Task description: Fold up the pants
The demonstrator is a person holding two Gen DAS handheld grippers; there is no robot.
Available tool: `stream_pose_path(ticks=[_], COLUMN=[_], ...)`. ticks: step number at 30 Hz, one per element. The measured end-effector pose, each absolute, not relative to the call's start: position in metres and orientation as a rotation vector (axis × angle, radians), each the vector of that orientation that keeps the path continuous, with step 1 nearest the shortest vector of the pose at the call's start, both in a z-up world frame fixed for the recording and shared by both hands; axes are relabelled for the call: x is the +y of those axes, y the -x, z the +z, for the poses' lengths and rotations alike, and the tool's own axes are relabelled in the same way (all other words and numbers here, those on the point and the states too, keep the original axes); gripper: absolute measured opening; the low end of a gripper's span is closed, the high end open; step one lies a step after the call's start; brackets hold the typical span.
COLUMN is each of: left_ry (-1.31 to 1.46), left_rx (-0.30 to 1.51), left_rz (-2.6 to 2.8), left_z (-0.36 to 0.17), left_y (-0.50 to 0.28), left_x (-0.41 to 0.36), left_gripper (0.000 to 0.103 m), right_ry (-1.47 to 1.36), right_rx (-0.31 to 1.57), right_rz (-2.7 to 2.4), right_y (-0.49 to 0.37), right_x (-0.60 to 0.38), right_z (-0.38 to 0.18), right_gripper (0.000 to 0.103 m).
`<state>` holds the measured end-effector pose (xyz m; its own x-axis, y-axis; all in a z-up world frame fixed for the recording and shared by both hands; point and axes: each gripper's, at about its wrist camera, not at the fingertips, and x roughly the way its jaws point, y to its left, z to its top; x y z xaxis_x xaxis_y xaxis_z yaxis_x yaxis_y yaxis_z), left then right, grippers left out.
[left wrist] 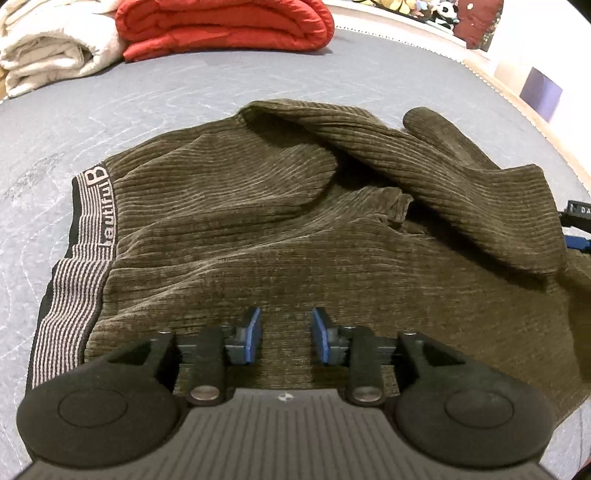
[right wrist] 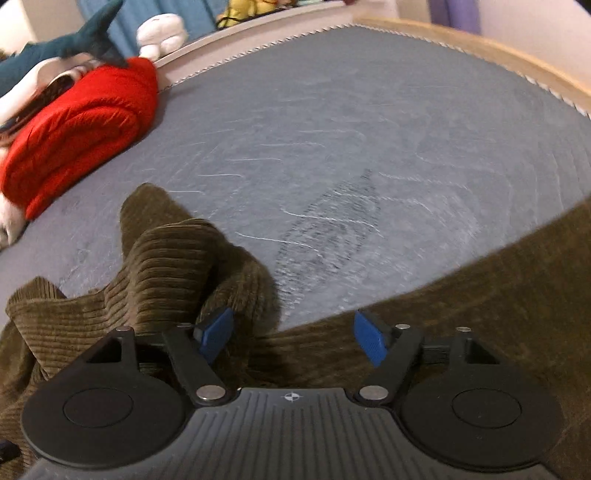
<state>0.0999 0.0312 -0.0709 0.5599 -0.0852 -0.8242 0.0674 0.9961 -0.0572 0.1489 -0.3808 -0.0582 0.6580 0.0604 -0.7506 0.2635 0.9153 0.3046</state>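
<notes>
- Pants [left wrist: 280, 229] lie crosswise under both tongs, waistband [left wrist: 92, 218] leftward, legs bunched right.
- Left tongs [left wrist: 286, 338] part-open, empty; right tongs [right wrist: 291, 338] wide, empty, nearer the legs.

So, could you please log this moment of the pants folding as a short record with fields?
surface: grey quilted mattress
garment: olive corduroy pants, rumpled, one leg thrown across the rest
waistband: striped, lettered band at the left in the left wrist view
left gripper: open over the pants, nothing pinched
right gripper: open wide above a bunched fold, nothing pinched
background: red folded blanket, cream folded blanket
</notes>
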Motion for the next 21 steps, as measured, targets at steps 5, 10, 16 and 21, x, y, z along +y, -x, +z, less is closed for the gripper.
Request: stream_pose_path(ticks=[5, 10, 16, 21], left_ry=[0.033, 0.041, 0.038, 0.048], left_rx=[0.972, 0.967, 0.956, 0.949], left_rz=[-0.084, -0.088, -0.103, -0.100], left_z=[-0.071, -0.069, -0.068, -0.065], left_y=[-0.102, -0.104, -0.102, -0.102], left_x=[0.038, 0.039, 0.033, 0.036], left_gripper=[0.036, 0.037, 0.037, 0.037], right_ry=[-0.374, -0.343, -0.249, -0.232], right_rx=[0.853, 0.853, 0.848, 0.815], right_rz=[-0.079, -0.036, 0.100, 0.155], right_y=[-0.157, -0.162, -0.158, -0.153], right_x=[-0.370, -0.365, -0.338, -0.327], right_z=[-0.056, -0.053, -0.046, -0.033], right_gripper=[0.073, 0.062, 0.002, 0.001])
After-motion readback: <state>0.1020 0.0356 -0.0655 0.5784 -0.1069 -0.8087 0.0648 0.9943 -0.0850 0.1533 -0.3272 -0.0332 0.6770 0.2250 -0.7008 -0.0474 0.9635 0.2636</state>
